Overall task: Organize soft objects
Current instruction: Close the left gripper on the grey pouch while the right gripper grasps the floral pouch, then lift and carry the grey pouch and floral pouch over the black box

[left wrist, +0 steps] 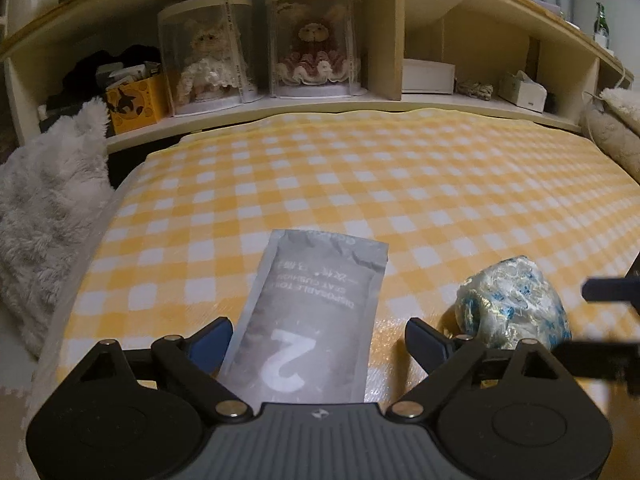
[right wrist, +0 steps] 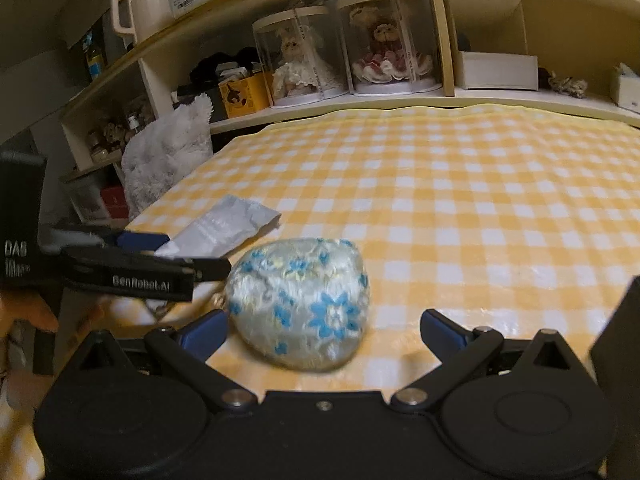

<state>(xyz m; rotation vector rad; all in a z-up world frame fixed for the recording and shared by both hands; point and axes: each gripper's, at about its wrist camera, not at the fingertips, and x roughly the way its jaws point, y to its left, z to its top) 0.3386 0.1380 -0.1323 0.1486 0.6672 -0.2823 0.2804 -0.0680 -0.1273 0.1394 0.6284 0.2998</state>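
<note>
A flat grey packet [left wrist: 312, 312] with a white "2" lies on the yellow checked cloth [left wrist: 360, 184], between the wide-apart fingers of my open left gripper [left wrist: 318, 338]. A rounded white pouch with blue flowers [left wrist: 516, 308] sits to its right. In the right wrist view the pouch [right wrist: 300, 304] lies between the spread fingers of my open right gripper [right wrist: 324, 328], nearer the left finger. The packet [right wrist: 224, 228] lies behind it to the left, and the left gripper [right wrist: 160, 260] reaches in from the left edge.
A fluffy white cushion [left wrist: 44, 208] leans at the left edge of the cloth. Behind stands a wooden shelf [left wrist: 396, 36] holding two dolls in clear cases [left wrist: 256, 48], a yellow box [left wrist: 132, 100] and white boxes [left wrist: 428, 76]. Another soft item [left wrist: 616, 128] sits at the far right.
</note>
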